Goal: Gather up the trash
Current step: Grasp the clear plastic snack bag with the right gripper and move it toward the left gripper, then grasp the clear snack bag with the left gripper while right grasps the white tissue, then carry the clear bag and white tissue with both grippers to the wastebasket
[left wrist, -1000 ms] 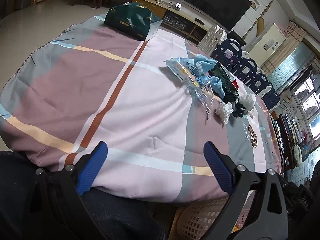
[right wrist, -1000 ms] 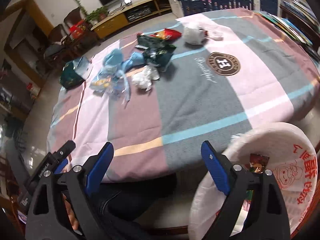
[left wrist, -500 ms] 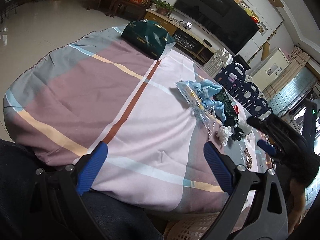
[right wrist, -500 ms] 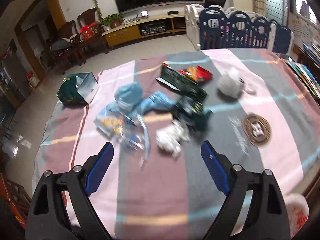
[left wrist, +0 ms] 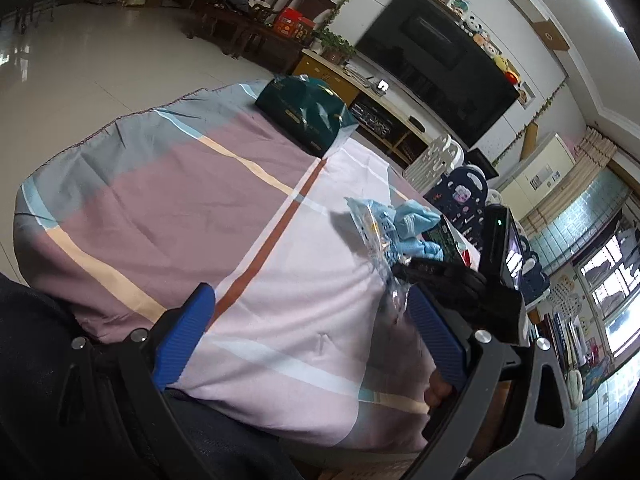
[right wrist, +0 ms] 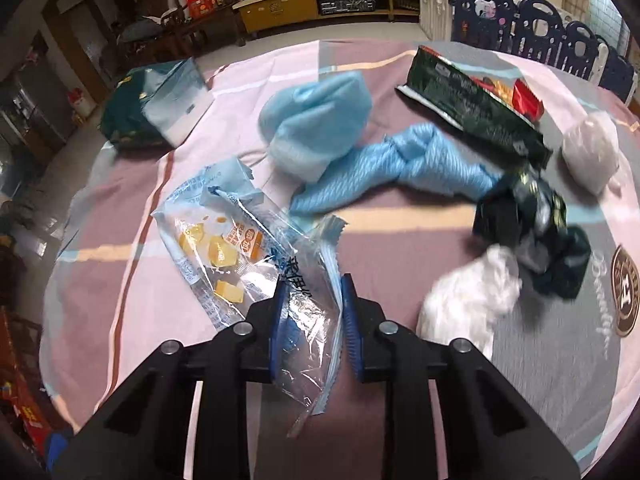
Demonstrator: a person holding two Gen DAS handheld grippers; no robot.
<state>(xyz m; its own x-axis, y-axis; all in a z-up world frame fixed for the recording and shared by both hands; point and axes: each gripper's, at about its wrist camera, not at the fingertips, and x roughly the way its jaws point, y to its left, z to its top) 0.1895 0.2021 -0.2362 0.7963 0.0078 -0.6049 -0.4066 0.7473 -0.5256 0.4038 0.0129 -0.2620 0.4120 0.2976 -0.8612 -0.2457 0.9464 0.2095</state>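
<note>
Trash lies on the striped tablecloth [right wrist: 400,240]. My right gripper [right wrist: 312,312] is shut on the near end of a clear plastic snack wrapper [right wrist: 240,248] with yellow pieces printed on it. Around it lie a light blue bag [right wrist: 316,128], a twisted blue bag [right wrist: 404,168], a dark green packet [right wrist: 468,104], a crumpled dark wrapper [right wrist: 532,232], a white crumpled tissue [right wrist: 468,296] and a grey-white wad [right wrist: 592,152]. My left gripper [left wrist: 312,336] is open and empty above the near table edge. In the left wrist view the right gripper [left wrist: 448,276] sits at the wrapper [left wrist: 372,232].
A dark green tissue pack [left wrist: 304,108] lies at the far end of the table, also in the right wrist view [right wrist: 148,108]. A wicker basket [left wrist: 360,472] shows below the table edge. A blue playpen fence [right wrist: 540,28] and a TV cabinet [right wrist: 316,0] stand beyond.
My right gripper moved forward and down over the table and closed on the clear snack wrapper. My left gripper tilted a little and stayed open.
</note>
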